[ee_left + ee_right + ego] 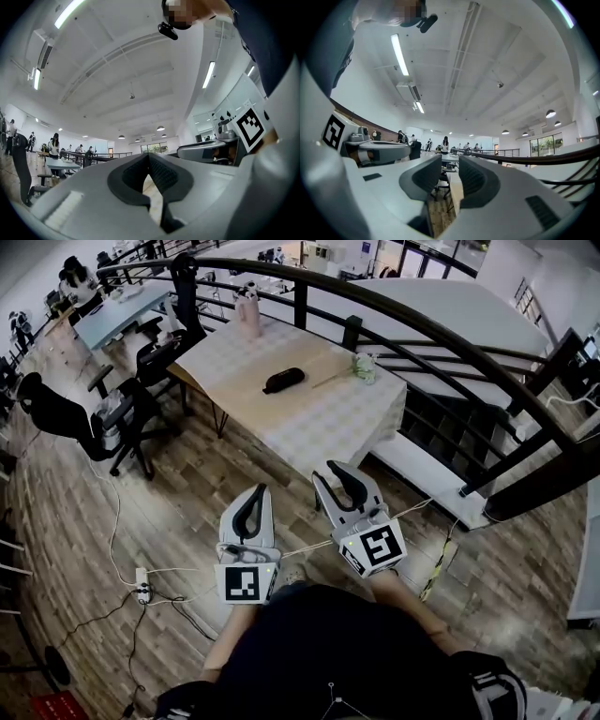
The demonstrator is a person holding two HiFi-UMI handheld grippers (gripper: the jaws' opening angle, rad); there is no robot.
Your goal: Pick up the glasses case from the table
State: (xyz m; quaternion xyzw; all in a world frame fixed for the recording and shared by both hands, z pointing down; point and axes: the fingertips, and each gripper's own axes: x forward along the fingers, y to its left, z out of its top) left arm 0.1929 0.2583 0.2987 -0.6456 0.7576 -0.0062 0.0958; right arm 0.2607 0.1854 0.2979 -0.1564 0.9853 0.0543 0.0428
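Note:
In the head view the black glasses case (283,380) lies near the middle of a table (328,418) covered with a pale checked cloth, well ahead of both grippers. My left gripper (261,489) hovers over the wooden floor short of the table, its jaws closed tip to tip with nothing in them; the left gripper view shows the same shut left gripper (149,157). Beside it, my right gripper (328,471) is a little closer to the table's near corner. In the right gripper view the right gripper (450,164) has a narrow empty gap between its pads.
A pink bottle (248,313) stands at the table's far end and a small flower vase (364,367) at its right edge. A dark curved railing (412,326) runs behind and to the right. Black office chairs (75,423) stand left; a power strip (142,585) with cables lies on the floor.

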